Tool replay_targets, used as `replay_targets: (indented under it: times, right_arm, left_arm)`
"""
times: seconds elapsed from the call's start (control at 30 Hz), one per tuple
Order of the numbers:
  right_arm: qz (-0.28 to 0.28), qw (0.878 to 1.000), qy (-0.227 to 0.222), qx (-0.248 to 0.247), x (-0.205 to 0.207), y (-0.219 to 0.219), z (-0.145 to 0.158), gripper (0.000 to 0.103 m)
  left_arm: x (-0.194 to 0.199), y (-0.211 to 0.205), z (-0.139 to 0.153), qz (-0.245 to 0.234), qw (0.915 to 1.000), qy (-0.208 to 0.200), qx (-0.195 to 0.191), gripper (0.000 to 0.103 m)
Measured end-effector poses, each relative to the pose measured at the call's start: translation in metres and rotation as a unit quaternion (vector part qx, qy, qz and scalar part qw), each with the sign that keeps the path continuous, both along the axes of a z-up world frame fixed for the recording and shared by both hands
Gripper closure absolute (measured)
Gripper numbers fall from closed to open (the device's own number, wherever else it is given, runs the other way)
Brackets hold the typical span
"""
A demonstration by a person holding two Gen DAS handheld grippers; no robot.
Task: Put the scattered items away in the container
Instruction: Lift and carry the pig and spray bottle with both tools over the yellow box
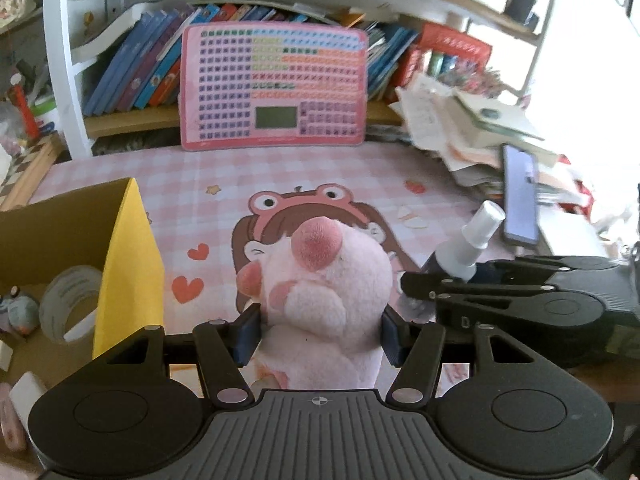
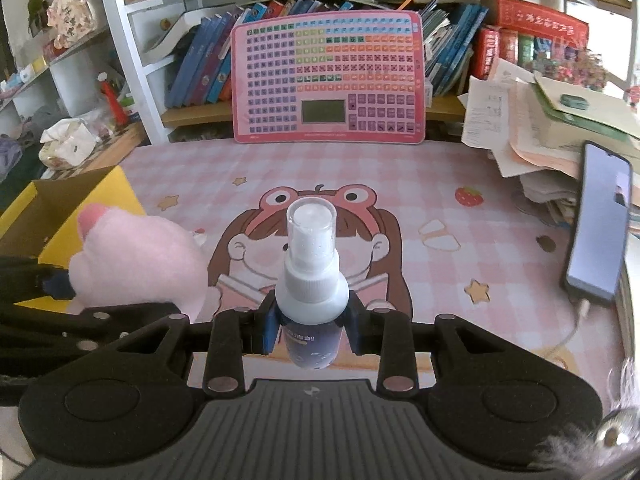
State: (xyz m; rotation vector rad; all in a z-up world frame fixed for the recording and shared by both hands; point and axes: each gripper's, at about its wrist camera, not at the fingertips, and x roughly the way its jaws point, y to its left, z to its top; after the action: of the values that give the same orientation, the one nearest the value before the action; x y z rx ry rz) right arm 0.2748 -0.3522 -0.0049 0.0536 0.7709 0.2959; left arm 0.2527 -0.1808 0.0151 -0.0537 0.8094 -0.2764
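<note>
While both grippers hang above the pink mat, each one carries an item:

Left gripper (image 1: pixel 320 334): clamped on the plush (image 1: pixel 324 280), one blue pad pressed into each flank.
Plush: pink, fills the gap between the left fingers and bulges out past their tips, its rosy snout pointing up and away from the camera; it hangs clear of the mat (image 1: pixel 280 176).
Right gripper (image 2: pixel 313 326): closed tight on the bottle (image 2: pixel 312 276), pads gripping just under the white collar.
Bottle: small spray bottle, white pump and clear cap standing out beyond the fingertips, dark purple body hanging below the pads; it sits centred between the fingers and is off the mat.
Box (image 1: pixel 60 240): open cardboard container with a yellow outer side, to the left of the left gripper and near it; the plush is beside it, not over its opening.
Box contents: a tape roll (image 1: pixel 70 304) lies inside next to a small grey-blue toy (image 1: pixel 20 314), probably another plush, though the edge of the view is too warped to be sure.
Grippers relative to each other: side by side, the right one just beyond the plush on the left gripper's right.
Phone (image 2: pixel 602 224): leans against the paper stack (image 2: pixel 532 128) at the mat's right edge, well apart from both grippers.
</note>
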Motion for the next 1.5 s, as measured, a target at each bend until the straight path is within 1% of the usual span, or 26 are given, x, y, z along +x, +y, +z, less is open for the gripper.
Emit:
replay_targets:
  times: [0.23,0.57,0.8,0.9,1.07,1.3,1.5]
  right_arm:
    - [-0.012,1.000,0.000,-0.001,-0.044,0.011,0.012,0.072]
    - [-0.024,1.000,0.013,-0.011,-0.108,0.046,0.014,0.072]
    - [-0.016,0.999,0.031,-0.019,-0.161,0.084,0.010,0.072]
    - [-0.011,0.999,0.038,-0.021,-0.183,0.101,0.008,0.072]
    - [0.006,0.999,0.047,-0.022,-0.212,0.128,0.005,0.072]
    - [0.034,0.998,0.052,-0.024,-0.232,0.162,0.005,0.072]
    - [0.075,0.994,0.066,-0.030,-0.237,0.191,0.004,0.072]
  left_arm:
    - [-0.042,0.015,0.012,-0.033,0.9992,-0.006,-0.021,0.044]
    - [-0.100,0.058,0.014,-0.046,0.9979,0.006,-0.046,0.044]
    - [-0.144,0.103,0.009,-0.028,0.9974,0.015,-0.064,0.044]
    - [-0.162,0.125,0.007,-0.018,0.9976,0.015,-0.065,0.044]
    - [-0.185,0.165,-0.003,0.007,0.9961,0.037,-0.080,0.044]
    - [-0.207,0.208,-0.007,0.044,0.9942,0.043,-0.088,0.044]
    - [-0.219,0.232,-0.016,0.058,0.9922,0.060,-0.093,0.044]
